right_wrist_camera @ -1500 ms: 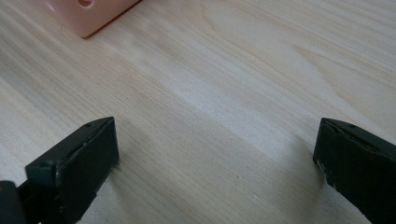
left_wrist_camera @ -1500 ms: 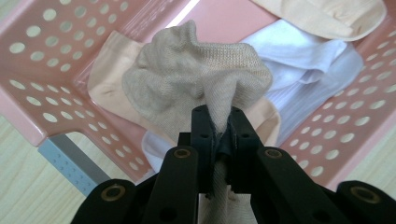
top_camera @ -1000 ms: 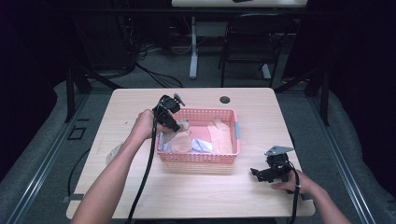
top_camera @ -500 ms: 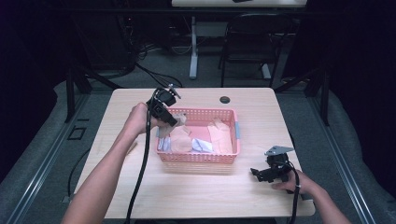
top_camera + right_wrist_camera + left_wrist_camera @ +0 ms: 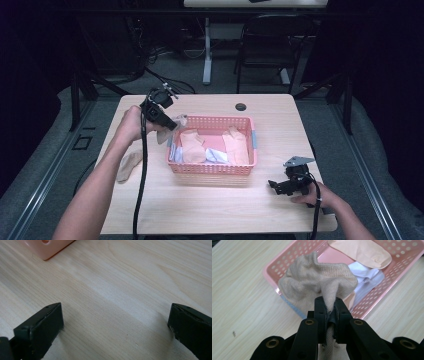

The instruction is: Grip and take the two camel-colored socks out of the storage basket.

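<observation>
- Left gripper (image 5: 172, 125), left of centre in the high view, clenched on a beige sock (image 5: 317, 280); jaws pinched tight on a fold of the fabric in the left gripper view, the rest bunched up just past the tips.
- Held above the near left corner of the pink basket (image 5: 210, 169), sock hanging over its rim and the wood beside it.
- Left hand (image 5: 129, 124) wrapped around the gripper body, black cable (image 5: 141, 190) trailing down toward the lower edge of the frame.
- Right gripper (image 5: 272, 186), lower right of the high view, released: jaws spread wide in the right gripper view, tips low over bare wood, nothing between them.
- Right hand (image 5: 312, 192) behind it near the table's lower right edge, grey three-cornered plate (image 5: 298, 161) on top.
- Corner of the basket (image 5: 47, 248) at the upper left of the right gripper view, well apart from the jaws.
- Inside the basket: two peach socks (image 5: 192, 146) lying flat, a white sock (image 5: 216, 156) between them.
- Another tan sock (image 5: 129, 165) flat on the table (image 5: 280, 120), left of the basket, partly under the left forearm.
- Small dark round hole (image 5: 241, 106) in the tabletop above the basket.
- Beyond the table, upper frame: dark floor, a chair (image 5: 262, 55), a table leg (image 5: 206, 50).
</observation>
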Demonstrator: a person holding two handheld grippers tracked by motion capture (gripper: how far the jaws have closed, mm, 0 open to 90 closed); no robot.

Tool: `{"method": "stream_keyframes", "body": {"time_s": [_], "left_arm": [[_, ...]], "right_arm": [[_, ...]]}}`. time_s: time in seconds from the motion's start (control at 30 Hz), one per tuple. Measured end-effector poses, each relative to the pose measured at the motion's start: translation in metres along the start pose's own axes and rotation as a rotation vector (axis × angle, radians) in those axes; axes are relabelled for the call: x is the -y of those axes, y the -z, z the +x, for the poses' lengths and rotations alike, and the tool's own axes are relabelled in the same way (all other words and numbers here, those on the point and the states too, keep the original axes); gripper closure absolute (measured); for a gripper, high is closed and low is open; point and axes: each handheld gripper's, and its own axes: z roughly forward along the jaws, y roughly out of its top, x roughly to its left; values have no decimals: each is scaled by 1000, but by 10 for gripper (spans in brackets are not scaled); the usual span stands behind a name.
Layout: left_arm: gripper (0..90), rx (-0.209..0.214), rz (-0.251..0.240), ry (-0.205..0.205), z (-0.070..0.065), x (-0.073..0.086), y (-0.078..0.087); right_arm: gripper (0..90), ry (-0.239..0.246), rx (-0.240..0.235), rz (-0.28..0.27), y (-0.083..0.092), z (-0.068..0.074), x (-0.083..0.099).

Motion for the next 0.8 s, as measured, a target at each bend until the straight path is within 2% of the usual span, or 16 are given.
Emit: {"method": "stream_keyframes", "body": {"time_s": [0.17,0.33,0.53,0.8], "left_arm": [[832,-22,-12,38,14,18,14],[831,-33,-9,92,30,41,18],[831,-39,14,180,48,77,7],[832,-40,53,264,67,116,-14]], "right_arm": [[0,-4,-2,-3,0,0,0],[0,-4,-2,-2,0,0,0],[0,-3,-2,-2,0,0,0],[0,-4,-3,-3,0,0,0]]}}
